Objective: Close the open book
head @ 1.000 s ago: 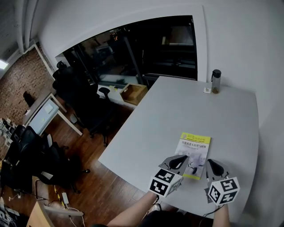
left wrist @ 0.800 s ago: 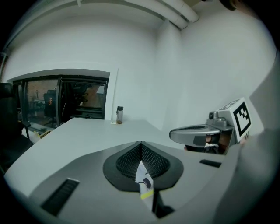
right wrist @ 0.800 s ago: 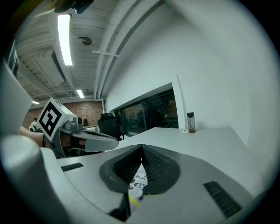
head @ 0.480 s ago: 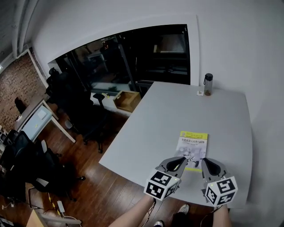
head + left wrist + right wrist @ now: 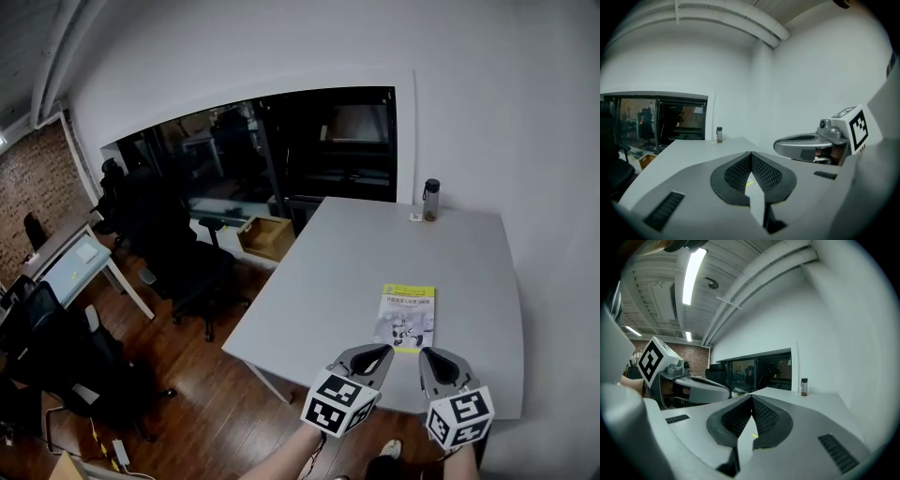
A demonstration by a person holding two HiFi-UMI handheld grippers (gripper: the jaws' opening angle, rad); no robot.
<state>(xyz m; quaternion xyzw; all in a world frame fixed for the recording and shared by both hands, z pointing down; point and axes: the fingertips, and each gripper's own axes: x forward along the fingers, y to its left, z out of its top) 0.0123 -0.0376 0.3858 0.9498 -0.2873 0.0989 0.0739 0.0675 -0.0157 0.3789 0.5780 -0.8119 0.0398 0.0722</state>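
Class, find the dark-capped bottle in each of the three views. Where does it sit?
Head view: bottle, upper right of centre.
Left gripper view: bottle, left of centre.
Right gripper view: bottle, right of centre.
Shared landmark: dark window, just left of the bottle in each.

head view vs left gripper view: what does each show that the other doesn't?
Head view only: the cover of the book, lying closed on the table, plus a wooden box and office chairs on the floor.
Left gripper view only: the left claw seen close up, shut with nothing held, and the ceiling pipes.
Both: the table, the bottle at its far edge, the right claw and the dark window.
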